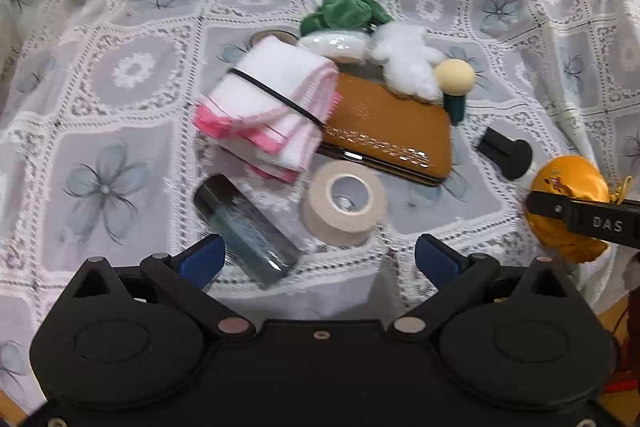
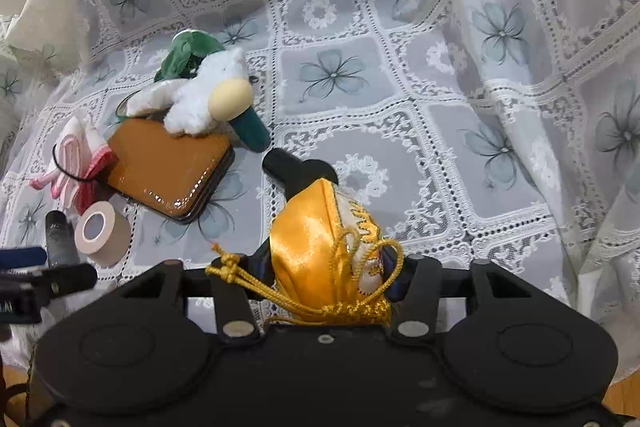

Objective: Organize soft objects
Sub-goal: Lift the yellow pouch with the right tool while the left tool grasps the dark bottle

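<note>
Right gripper (image 2: 326, 267) clamps satin pouch (image 2: 320, 247) (gold cord visible only in its own view); left gripper (image 1: 318, 259) open over lace surface (image 1: 120, 75).

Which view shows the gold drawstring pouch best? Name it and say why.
The right wrist view. There the gold drawstring pouch sits centre frame, clamped in the right claw, with its satin, cord and knot clear. The left wrist view shows it only at the right edge, partly hidden behind a black claw finger.
</note>
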